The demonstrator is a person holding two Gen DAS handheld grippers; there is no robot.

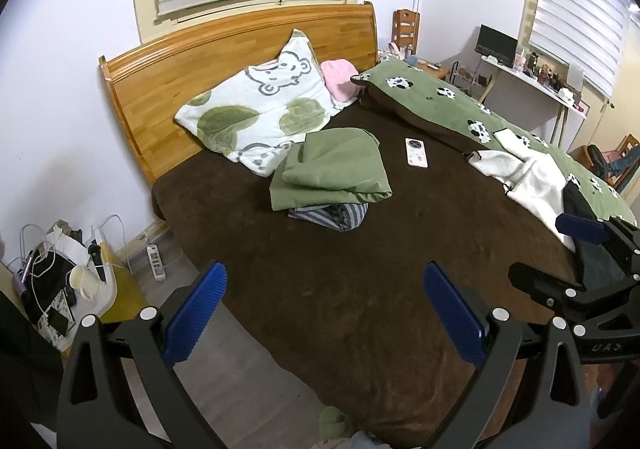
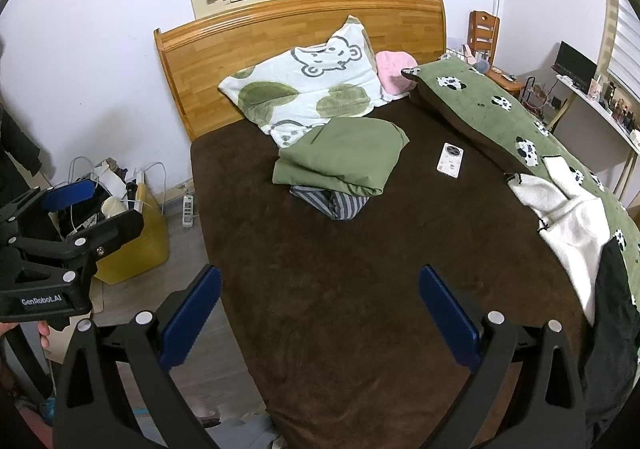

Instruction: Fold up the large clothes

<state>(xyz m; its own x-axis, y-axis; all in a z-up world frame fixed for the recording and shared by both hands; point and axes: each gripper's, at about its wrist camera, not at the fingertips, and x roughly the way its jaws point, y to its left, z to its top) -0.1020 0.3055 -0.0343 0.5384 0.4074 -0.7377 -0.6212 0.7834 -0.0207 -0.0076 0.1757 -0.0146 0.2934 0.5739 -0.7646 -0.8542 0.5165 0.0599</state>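
Both grippers hover over the near end of the bed (image 1: 340, 289), jaws wide apart, nothing held. Left gripper (image 1: 324, 313) sits over the bed's near-left corner; right gripper (image 2: 320, 317) over the brown bedspread, centre-near.

Task garment, my guess: the white fleece garment (image 2: 568, 217) with dark trim, crumpled at the bed's right edge, lying partly on the green cow-print duvet (image 2: 492, 109). Black cloth (image 2: 612, 289) just below it, touching; can't tell if it's part of the same piece. It's nearest the right gripper.

Handling: looks soft, thick, light, limp, and won't hold shape. Fleece should grip fine on the ribbed blue pads, not slippery. Best hold is probably a trimmed edge or corner, one per gripper, then drag it onto the bare brown area to spread flat. Bulk may bunch in the jaws.

Already folded: green folded garment (image 2: 340, 157) mid-bed, stacked on a striped folded piece (image 2: 340, 205), just in front of the bear-print pillow (image 2: 304, 89). A phone (image 2: 450, 161) lies beside the stack, apart from it; keep cloth off it.

Containers: yellow bin (image 2: 136, 245) on the floor left of the bed, topped with cables, a cup and dark items; contents below hidden.
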